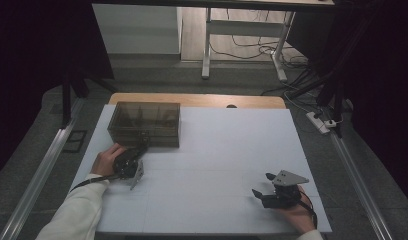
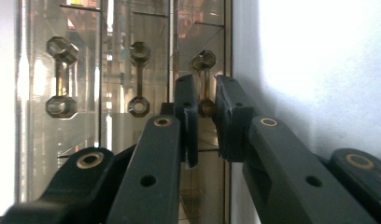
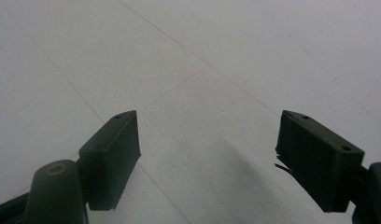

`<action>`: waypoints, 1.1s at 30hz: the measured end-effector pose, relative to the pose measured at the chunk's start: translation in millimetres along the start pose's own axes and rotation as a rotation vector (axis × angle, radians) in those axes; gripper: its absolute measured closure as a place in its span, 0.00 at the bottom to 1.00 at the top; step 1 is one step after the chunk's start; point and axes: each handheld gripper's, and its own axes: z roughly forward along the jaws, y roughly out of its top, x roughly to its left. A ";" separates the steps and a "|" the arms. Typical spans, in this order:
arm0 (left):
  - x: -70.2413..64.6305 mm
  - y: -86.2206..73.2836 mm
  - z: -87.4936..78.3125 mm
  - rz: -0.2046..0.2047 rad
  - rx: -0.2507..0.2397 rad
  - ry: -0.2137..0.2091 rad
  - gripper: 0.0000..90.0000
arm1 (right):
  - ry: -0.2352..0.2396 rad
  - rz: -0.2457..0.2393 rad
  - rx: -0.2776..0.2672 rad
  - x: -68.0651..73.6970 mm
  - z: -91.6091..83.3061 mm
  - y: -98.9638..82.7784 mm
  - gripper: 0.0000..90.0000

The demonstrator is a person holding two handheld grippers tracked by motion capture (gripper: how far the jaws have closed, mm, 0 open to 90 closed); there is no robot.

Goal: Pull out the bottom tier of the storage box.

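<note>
Left hand-held gripper is clamped on the latch of the smoky clear box at 10 o'clock; right hand-held gripper sits released at 4 o'clock on the bench.

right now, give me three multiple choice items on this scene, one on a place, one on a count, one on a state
1. Where on the white table top does the smoky clear box stand?
A far left
B near right
C centre

2. How many handles show on the box front in the left gripper view?
A one
B three
C five

3. How do the right hand-held gripper jaws stand?
A wide open, nothing between them
B shut on the box
C shut on a handle

Answers:
1 A, the high view shows it at the far left.
2 B, three handles side by side.
3 A, bare table between the jaws.
</note>
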 end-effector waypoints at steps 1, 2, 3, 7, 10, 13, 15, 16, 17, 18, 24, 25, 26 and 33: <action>0.1 0.0 -0.4 0.003 -0.001 0.000 0.88 | 0.002 -0.002 0.003 -0.3 -0.3 0.1 0.24; -0.4 0.1 -0.6 0.007 0.000 0.001 0.88 | 0.001 -0.001 0.000 -0.2 -0.1 -0.1 0.24; -0.9 0.2 -0.9 0.011 0.001 0.005 0.88 | 0.001 -0.001 0.000 -0.2 -0.1 -0.1 0.24; -1.8 0.2 -2.4 0.019 -0.003 0.009 0.89 | 0.003 -0.003 0.003 -0.4 -0.4 -0.1 0.24; -2.3 -0.1 -3.9 0.015 -0.004 0.008 0.89 | 0.003 -0.002 0.002 -0.6 -0.6 -0.1 0.24; -2.2 -0.5 -5.5 0.011 -0.009 0.003 0.89 | 0.003 -0.003 0.002 -0.7 -0.6 -0.2 0.23; -2.6 -0.5 -7.3 0.012 -0.013 -0.001 0.89 | 0.001 -0.002 0.000 -0.5 -0.6 -0.4 0.24; -3.1 -0.3 -8.5 0.012 -0.011 0.003 0.92 | 0.000 -0.002 -0.001 -0.5 -0.6 -0.4 0.24; -2.5 -0.4 -9.6 0.007 -0.009 0.005 0.95 | 0.000 -0.003 -0.002 -0.7 -0.6 -0.4 0.24; -1.5 -1.0 -10.1 0.002 -0.010 0.007 0.96 | 0.000 -0.002 -0.002 -0.8 -0.6 -0.4 0.23; -2.8 -3.3 -4.9 0.003 -0.003 -0.017 0.87 | 0.005 -0.002 -0.003 -0.5 0.8 0.2 0.24; -2.5 -2.8 -4.0 0.003 -0.004 -0.015 0.86 | 0.005 -0.003 -0.003 -0.6 0.9 0.3 0.24; -1.8 -2.4 -2.9 0.002 -0.002 -0.013 0.85 | 0.005 -0.003 0.000 -0.6 0.8 0.4 0.24; -2.2 1.3 2.2 0.031 0.000 0.000 0.85 | 0.005 -0.001 0.002 -0.2 1.1 0.5 0.24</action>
